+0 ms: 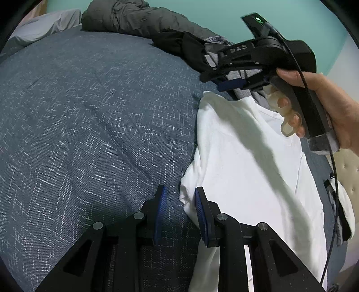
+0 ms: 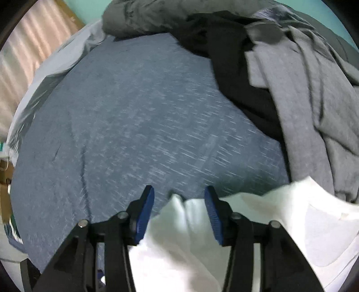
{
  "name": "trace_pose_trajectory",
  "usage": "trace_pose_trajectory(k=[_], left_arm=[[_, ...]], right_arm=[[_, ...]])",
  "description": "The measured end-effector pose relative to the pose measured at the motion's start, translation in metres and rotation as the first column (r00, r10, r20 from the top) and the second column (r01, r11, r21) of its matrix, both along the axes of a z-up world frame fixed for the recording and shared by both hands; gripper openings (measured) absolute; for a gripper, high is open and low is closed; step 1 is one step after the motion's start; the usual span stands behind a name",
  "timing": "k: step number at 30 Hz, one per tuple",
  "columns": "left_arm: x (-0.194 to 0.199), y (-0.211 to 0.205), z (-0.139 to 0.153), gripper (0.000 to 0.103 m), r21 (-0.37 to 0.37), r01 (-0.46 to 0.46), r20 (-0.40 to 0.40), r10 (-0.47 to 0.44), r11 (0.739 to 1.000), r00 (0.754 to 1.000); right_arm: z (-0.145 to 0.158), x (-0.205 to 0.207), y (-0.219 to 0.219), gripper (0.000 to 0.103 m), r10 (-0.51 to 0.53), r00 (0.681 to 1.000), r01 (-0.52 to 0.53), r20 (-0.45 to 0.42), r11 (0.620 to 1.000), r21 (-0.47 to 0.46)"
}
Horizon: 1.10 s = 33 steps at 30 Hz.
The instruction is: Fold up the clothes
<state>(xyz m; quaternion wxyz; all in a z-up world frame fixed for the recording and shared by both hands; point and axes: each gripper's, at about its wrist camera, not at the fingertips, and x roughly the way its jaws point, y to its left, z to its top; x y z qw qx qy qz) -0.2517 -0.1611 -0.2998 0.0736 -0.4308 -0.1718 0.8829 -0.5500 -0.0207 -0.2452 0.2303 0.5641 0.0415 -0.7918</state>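
Left gripper (image 1: 178, 213): fingers parted, nothing between the pads; the right-hand pad (image 1: 200, 211) sits touching or just over the near edge of the white T-shirt (image 1: 251, 161), the other over bare bedspread (image 1: 89, 125). My reading is that it is lined up to take that edge, not yet gripping. Right gripper (image 2: 179, 211): fingers also spread; a peak of white cloth (image 2: 179, 215) rises in the gap between them, but neither pad visibly presses it, so released, or at most about to close. The shirt lies on the blue bedspread, collar toward the person's right hand (image 1: 318, 107), probably laid there to give a flat surface for folding. Beyond it, a heap of unsorted garments: grey top (image 2: 298, 107), black piece (image 2: 235, 67), dark olive jacket (image 1: 125, 18); likely waiting their turn. Hard to make out: the right wrist view is motion-blurred, so contact between cloth and pads is uncertain. The shirt's lower hem and far sleeve are cut off by the gripper bodies and frame edge; how far it is already folded cannot be told.
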Motion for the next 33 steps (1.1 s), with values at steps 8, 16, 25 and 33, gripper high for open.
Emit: trace_pose_trajectory(k=[8, 16, 25, 33], left_arm=[[0.001, 0.001, -0.001, 0.028, 0.004, 0.006, -0.001, -0.006, 1.000, 1.000], [-0.002, 0.005, 0.000, 0.028, -0.009, 0.012, 0.002, -0.012, 1.000, 1.000], [0.004, -0.014, 0.012, 0.026, 0.087, -0.050, -0.026, 0.052, 0.995, 0.998], [-0.004, -0.028, 0.004, 0.037, 0.127, -0.057, -0.043, 0.063, 0.990, 0.997]], right_arm=[[-0.020, -0.003, -0.021, 0.006, 0.060, 0.997, -0.066, 0.048, 0.989, 0.135], [0.010, -0.014, 0.012, 0.002, -0.094, 0.993, 0.093, -0.076, 0.996, -0.009], [0.000, -0.007, 0.017, 0.004, -0.072, 0.996, 0.072, -0.058, 0.997, 0.000], [0.004, -0.002, 0.010, 0.004, -0.040, 0.996, 0.043, -0.086, 0.999, 0.033]])
